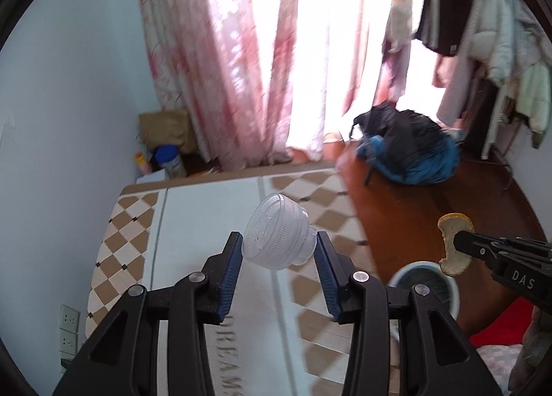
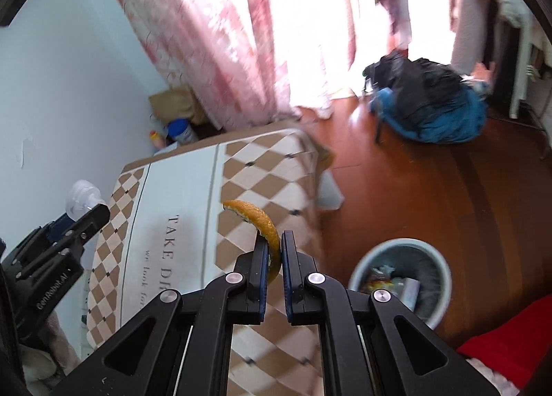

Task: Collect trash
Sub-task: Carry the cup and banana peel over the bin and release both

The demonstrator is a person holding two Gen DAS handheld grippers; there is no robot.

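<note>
My left gripper is shut on a clear plastic cup, held on its side above the checkered table. The same cup shows at the tip of the left gripper in the right wrist view. My right gripper is shut on a curved orange peel, which sticks up past the fingertips. From the left wrist view the peel hangs over the floor, just above a round grey trash bin. The bin holds several scraps.
A checkered cloth with printed words covers the table. A blue and black bag pile lies on the wooden floor. Pink curtains, a cardboard box and a blue-lidded jar stand behind. Red fabric lies lower right.
</note>
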